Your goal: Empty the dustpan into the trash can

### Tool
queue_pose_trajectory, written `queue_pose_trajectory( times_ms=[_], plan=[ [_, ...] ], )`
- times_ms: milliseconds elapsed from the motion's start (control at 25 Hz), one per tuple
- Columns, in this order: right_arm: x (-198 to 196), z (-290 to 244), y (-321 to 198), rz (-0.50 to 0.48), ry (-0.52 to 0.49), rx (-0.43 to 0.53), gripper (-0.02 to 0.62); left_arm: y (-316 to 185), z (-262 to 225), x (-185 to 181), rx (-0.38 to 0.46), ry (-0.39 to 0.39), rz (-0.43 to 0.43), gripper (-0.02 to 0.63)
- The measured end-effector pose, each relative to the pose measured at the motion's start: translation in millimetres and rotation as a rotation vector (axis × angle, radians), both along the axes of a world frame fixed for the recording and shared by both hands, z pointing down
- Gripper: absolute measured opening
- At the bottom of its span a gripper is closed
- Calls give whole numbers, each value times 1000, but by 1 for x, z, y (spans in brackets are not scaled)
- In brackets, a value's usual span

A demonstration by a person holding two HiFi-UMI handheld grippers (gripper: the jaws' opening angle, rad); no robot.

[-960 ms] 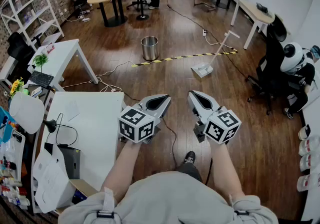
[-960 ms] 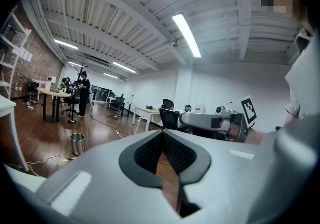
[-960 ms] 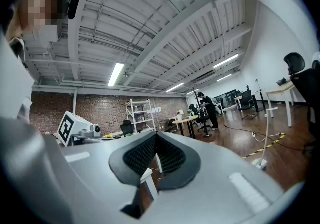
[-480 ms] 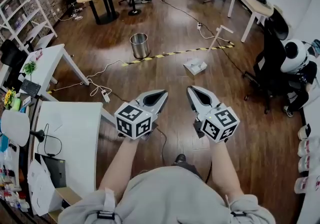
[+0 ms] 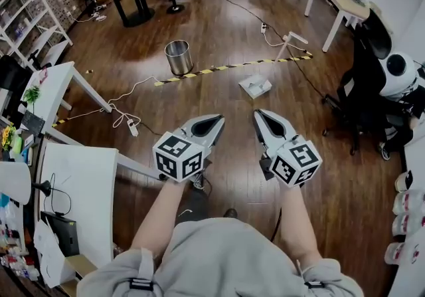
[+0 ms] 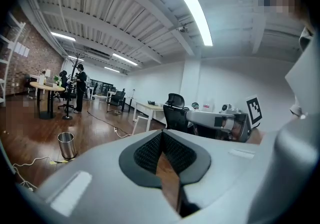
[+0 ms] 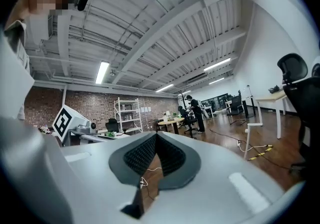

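Dustpan is parked on the wood floor, on the near side of the yellow-and-black striped tape. Its long white handle is tilted up and away across that tape. The dustpan is well apart from both grippers, so it's not being held by anything.

The trash can, a shiny metal one, is stood upright just past the tape, off to the left of the dustpan and well apart from it. It's also caught at the lower left of the left gripper view.

The left gripper and right gripper are held side by side out in front of the person, over bare floor. Both are pointed roughly toward the tape. In the left gripper view the jaws are seen clenched tip to tip with nothing between them. The same goes for the right gripper view.

A white desk is seen at the left, with loose white cables trailing over the floor beyond it.
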State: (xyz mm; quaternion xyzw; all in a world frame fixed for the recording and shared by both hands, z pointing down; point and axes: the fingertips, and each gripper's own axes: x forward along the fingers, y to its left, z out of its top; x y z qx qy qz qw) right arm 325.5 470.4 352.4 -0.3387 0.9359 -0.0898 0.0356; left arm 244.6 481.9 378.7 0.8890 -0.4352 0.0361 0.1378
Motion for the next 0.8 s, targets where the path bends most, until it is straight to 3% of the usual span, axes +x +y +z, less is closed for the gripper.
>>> queue_pose_trajectory(
  times_ms=[440, 680, 800],
  plan=[
    [-10, 13, -161, 86, 74, -7, 0, -172, 14, -6, 19, 72, 111, 5],
    [-13, 26, -267, 192, 111, -51, 0, -274, 23, -10, -21, 76, 199, 5],
    [-9, 27, -309, 243, 96, -69, 31, -317, 29, -10, -43, 71, 233, 5]
  ],
)
